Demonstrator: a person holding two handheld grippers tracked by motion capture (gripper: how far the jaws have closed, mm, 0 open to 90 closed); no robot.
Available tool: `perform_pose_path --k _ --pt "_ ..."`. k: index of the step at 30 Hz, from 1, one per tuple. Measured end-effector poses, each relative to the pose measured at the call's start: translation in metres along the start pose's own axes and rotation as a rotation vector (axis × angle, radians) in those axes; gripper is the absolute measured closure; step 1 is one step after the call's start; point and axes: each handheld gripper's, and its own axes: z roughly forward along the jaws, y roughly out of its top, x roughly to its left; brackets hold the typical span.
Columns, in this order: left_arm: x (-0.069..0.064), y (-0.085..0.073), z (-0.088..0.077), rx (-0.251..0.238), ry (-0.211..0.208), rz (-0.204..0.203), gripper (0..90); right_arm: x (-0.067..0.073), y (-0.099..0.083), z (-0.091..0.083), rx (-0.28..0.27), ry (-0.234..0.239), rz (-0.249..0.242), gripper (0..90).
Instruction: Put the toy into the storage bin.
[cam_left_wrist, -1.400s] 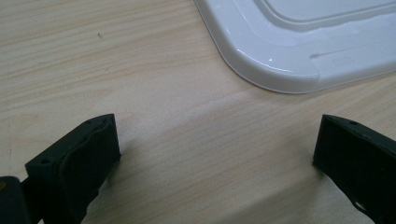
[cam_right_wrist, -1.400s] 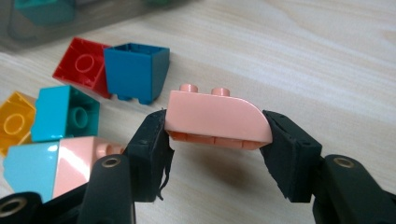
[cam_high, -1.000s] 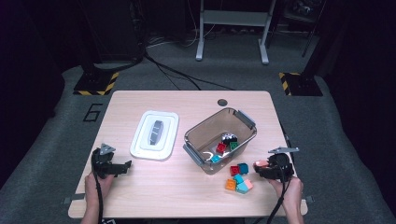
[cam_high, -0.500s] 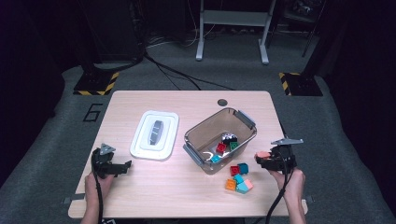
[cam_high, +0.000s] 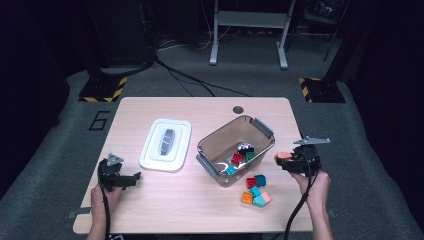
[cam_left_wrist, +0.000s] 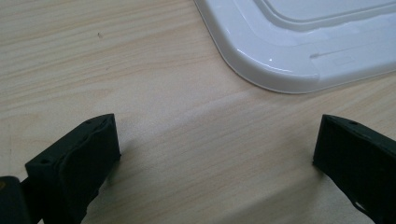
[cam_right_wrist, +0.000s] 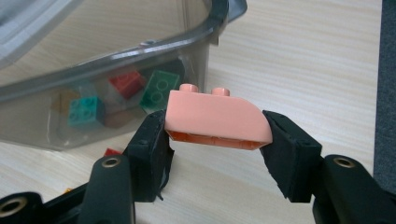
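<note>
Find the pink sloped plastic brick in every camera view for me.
High view: pink sloped plastic brick at right, in the right gripper.
Left gripper view: not there.
Right gripper view: brick centre, clamped between the black jaws.
Shared landmark: clear grey plastic bin.

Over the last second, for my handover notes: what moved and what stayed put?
The right tongs, shut on the pink brick, rose off the table beside the bin. The left tongs stayed put, open; the white lid and loose bricks did not move.
</note>
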Motion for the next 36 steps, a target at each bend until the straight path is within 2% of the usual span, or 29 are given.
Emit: perform_pose_path --k 9,11,16,19,20,25,32,36 --pt "0.0 0.0 0.0 0.0 0.0 0.0 0.3 0.006 0.027 -0.012 -0.024 -0.011 -0.014 43.4" --pt "0.0 0.0 0.0 -0.001 0.0 0.0 0.2 0.008 0.033 -0.014 -0.032 -0.009 -0.033 43.4" --pt "0.0 0.0 0.0 0.003 0.0 0.003 0.2 0.016 0.05 -0.016 -0.04 0.008 -0.037 43.4" --pt "0.0 0.0 0.0 0.002 0.0 0.003 0.2 0.022 0.06 -0.012 -0.037 0.018 -0.051 43.4" --pt "0.0 0.0 0.0 -0.001 0.0 0.0 0.2 0.023 0.063 -0.01 -0.041 0.025 -0.071 43.4" --pt "0.0 0.0 0.0 0.0 0.0 0.0 0.2 0.034 0.074 0.003 -0.019 0.043 -0.079 43.4" --pt "0.0 0.0 0.0 -0.001 0.0 -0.001 0.2 0.043 0.076 0.023 0.034 0.074 -0.079 43.4" --pt "0.0 0.0 0.0 0.0 0.0 0.001 0.2 0.044 0.074 0.027 0.055 0.077 -0.085 43.4"
